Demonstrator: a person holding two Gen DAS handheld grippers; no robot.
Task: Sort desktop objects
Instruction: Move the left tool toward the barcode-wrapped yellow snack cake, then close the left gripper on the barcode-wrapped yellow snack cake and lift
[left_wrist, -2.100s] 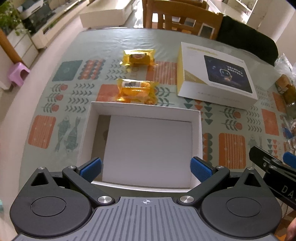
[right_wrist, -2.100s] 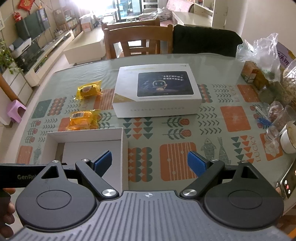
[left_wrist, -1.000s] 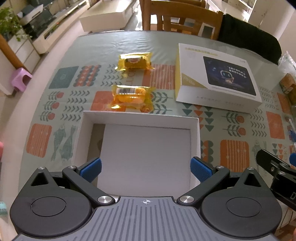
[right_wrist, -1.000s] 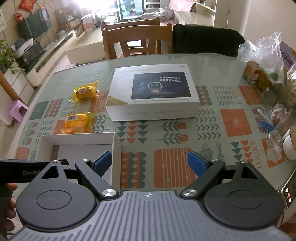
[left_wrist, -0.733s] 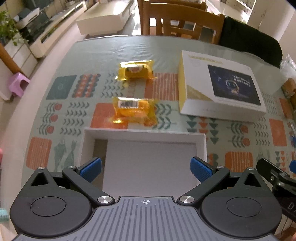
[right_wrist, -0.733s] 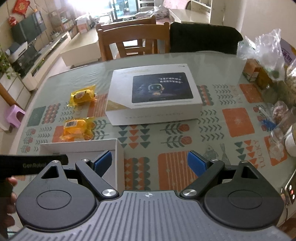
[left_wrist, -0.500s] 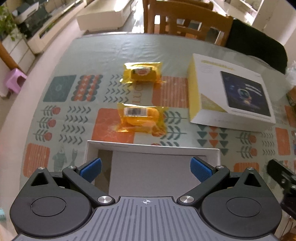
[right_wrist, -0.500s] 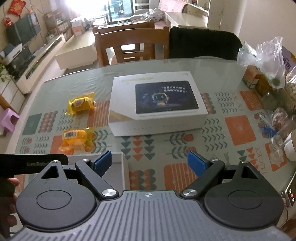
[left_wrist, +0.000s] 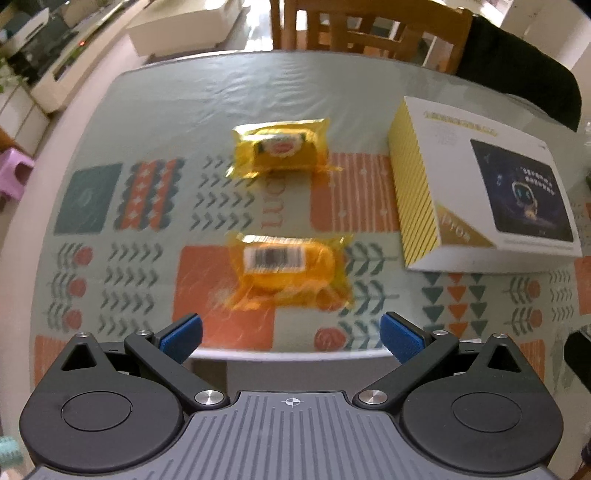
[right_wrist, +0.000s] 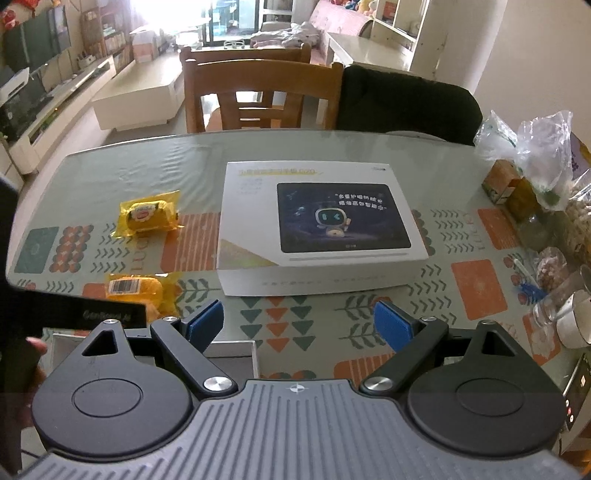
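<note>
Two yellow snack packs lie on the bench. The near snack pack (left_wrist: 288, 271) has a barcode label facing up and sits on an orange square of the patterned cloth. It looks a bit blurry in the left wrist view. The far snack pack (left_wrist: 282, 151) lies behind it, well apart, with a round label on top. A white open box (right_wrist: 236, 350) sits at the near edge of the bench, just in front of the near snack pack; only its far wall and a bit of its inside show. To the right of the snacks lies a big flat white box (right_wrist: 321, 225) with a picture of a little robot on its lid and yellow stripes on its side. The left gripper (left_wrist: 291, 334) hovers above the white open box, in line with the near snack pack, and its blue fingers (left_wrist: 181, 338) are spread wide with nothing in them. The right gripper (right_wrist: 299, 325) hangs over the bench in front of the big flat white box, and its fingers are wide apart and hold nothing too. On the far right of the bench stand plastic bags (right_wrist: 532, 147) and jars. A wooden chair (right_wrist: 262, 96) waits behind the bench.
</note>
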